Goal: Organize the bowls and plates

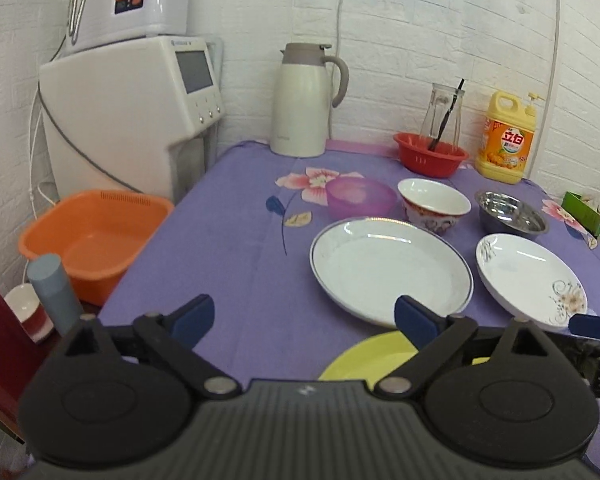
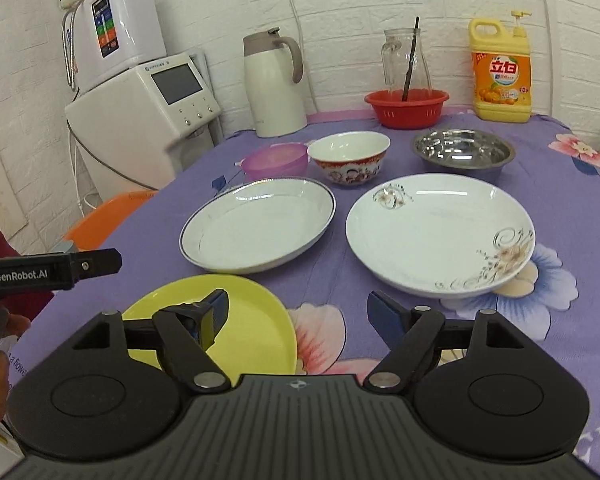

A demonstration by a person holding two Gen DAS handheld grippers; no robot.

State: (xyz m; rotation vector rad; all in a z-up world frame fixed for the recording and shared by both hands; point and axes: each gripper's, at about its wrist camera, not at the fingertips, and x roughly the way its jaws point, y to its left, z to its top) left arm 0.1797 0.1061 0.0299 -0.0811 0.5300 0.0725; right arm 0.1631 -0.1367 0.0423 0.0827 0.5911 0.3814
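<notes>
1. Both sets of fingers are spread wide and grasp nothing: the left gripper [image 1: 304, 314] hovers over bare purple tablecloth [image 1: 220, 248], and the right gripper [image 2: 298, 314] hovers above the near edge of the table.
2. Off the table's left edge sits an orange basin [image 1: 92, 236], with white appliances [image 1: 132, 96] behind it against the brick wall.
3. On the near left lies a yellow plate [image 2: 256, 320], partly under the right gripper's left finger [image 2: 216, 312].
4. Beyond it rests a white plate with a dark rim [image 2: 260, 228], and just right of that a white plate with a flower pattern [image 2: 440, 232]; the two are close but apart.
5. Behind the plates stand three bowls in a row: a purple bowl [image 2: 274, 160], a red patterned bowl [image 2: 348, 156] beside it, and a steel bowl [image 2: 462, 150] further right.
6. Along the back wall stand a cream jug [image 2: 274, 84], a red basket [image 2: 406, 106] holding a glass jar [image 2: 404, 60], and a yellow soap bottle [image 2: 500, 76].
</notes>
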